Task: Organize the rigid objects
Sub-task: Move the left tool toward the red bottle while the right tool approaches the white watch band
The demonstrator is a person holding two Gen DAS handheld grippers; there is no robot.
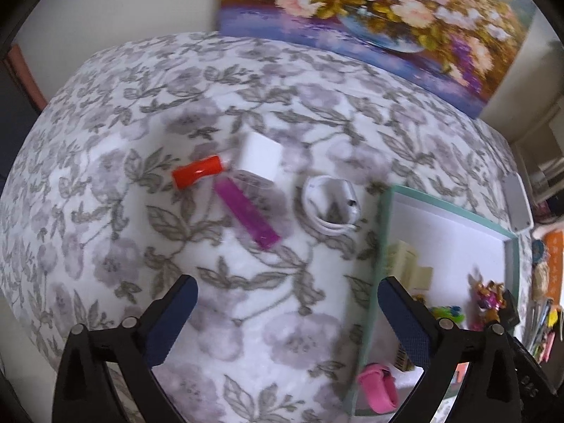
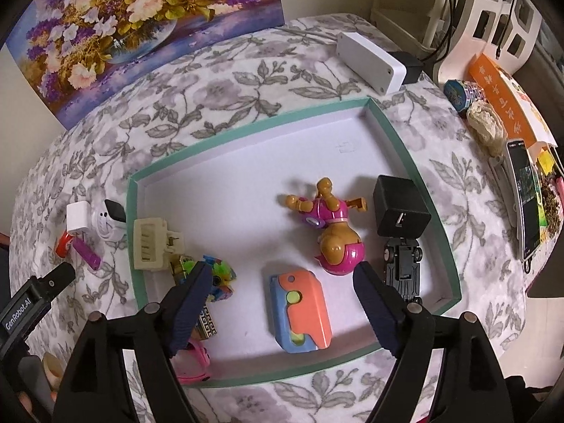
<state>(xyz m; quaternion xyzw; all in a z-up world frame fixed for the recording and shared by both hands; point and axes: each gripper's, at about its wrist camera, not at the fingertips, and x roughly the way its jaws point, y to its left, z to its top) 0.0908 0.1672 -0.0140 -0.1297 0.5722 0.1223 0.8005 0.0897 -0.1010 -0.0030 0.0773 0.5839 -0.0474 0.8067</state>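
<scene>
The left gripper (image 1: 285,317), jaws spread and empty, hovers below the purple stick (image 1: 246,211) at frame centre, its long axis running upper-left to lower-right; the right gripper (image 2: 282,282) gapes over the tray (image 2: 246,130).

Table covered by a white cloth with grey floral-and-leaf print (image 2: 246,81), filling most of both views. Flower painting on canvas (image 2: 141,24), purple and pink blooms in a vase, stands at the far edge leaning on a plain cream wall (image 1: 123,3). White lattice-sided shelf unit (image 2: 500,17) at the right with dark cables hanging by it; dark reddish-brown edge (image 1: 24,74) at far left, unclear what it is; soft, even indoor light, mild shadows.
</scene>
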